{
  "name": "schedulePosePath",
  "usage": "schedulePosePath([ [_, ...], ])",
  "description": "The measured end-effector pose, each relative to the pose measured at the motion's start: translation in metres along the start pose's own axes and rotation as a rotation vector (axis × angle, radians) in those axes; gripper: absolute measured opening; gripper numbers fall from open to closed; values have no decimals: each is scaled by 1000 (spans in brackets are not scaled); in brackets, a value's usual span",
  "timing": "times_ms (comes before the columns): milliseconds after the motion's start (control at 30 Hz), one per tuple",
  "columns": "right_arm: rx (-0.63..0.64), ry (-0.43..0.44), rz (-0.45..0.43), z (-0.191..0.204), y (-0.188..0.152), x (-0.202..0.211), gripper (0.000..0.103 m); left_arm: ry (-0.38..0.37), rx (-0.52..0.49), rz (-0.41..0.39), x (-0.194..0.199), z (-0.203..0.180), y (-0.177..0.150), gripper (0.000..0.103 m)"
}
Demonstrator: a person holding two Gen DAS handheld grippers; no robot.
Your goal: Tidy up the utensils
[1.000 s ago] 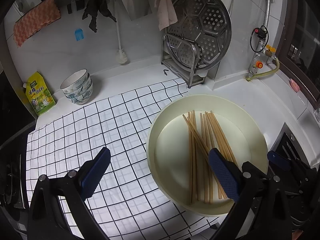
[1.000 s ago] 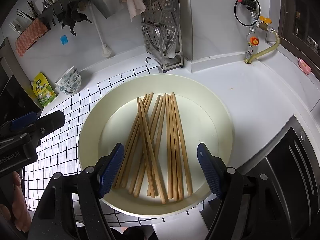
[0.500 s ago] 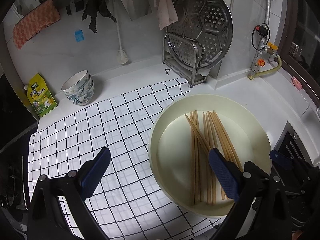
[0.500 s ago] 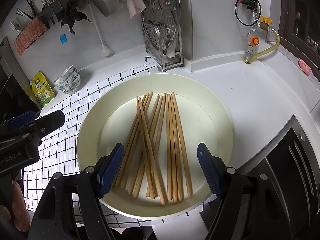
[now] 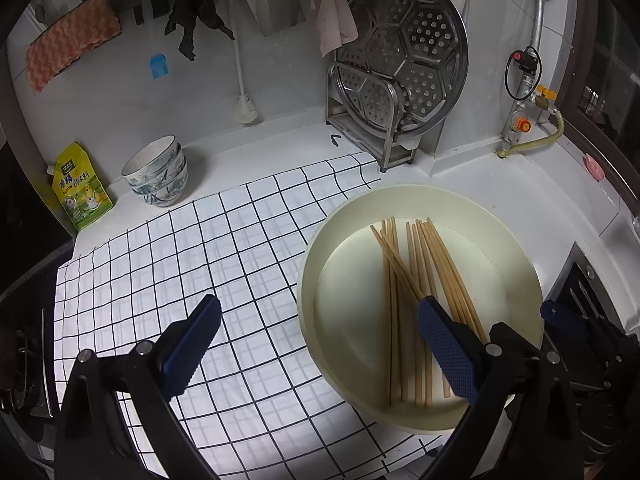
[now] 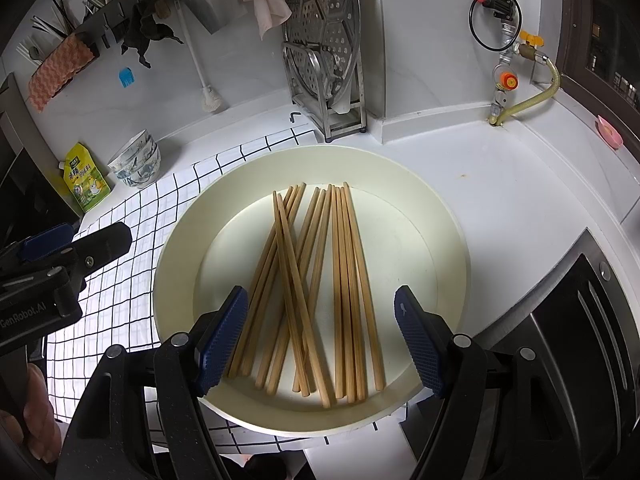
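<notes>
- Wooden chopsticks (image 6: 316,280) lie loose in a cream round dish (image 6: 444,216), some crossed over one another, most running roughly lengthwise away from the camera.
- The dish sits on a white cloth with a black grid (image 5: 192,256), partly over its right edge, on a white counter (image 6: 500,184).
- The right gripper (image 6: 321,340) hangs above the near ends of the chopsticks, its blue pads (image 6: 224,340) spread wide with nothing pinched.
- The left gripper (image 5: 320,350) hovers over the cloth and the dish's left rim, jaws likewise spread and empty.
- Behind stand stacked patterned bowls (image 5: 158,172), a yellow pouch (image 5: 80,188) and a perforated steel steamer tray (image 5: 404,52) upright in a rack.
</notes>
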State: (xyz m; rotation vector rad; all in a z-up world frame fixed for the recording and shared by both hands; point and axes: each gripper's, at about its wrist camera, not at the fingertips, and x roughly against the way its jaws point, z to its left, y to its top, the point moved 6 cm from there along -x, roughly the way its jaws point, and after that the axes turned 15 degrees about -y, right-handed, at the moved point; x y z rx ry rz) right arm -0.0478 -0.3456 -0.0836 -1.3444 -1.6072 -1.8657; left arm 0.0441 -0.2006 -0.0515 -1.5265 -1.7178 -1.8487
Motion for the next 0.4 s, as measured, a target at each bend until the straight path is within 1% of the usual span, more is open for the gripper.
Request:
schedulePosePath([
  [133, 1, 0, -1, 0, 0, 0, 72, -3, 8, 3, 0, 1, -1, 97],
  [233, 2, 1, 0, 0, -1, -1, 72, 14, 0, 2, 1, 0, -1, 97],
  [400, 1, 1, -2, 0, -2, -1, 72, 21, -10, 3, 2, -1, -1, 97],
])
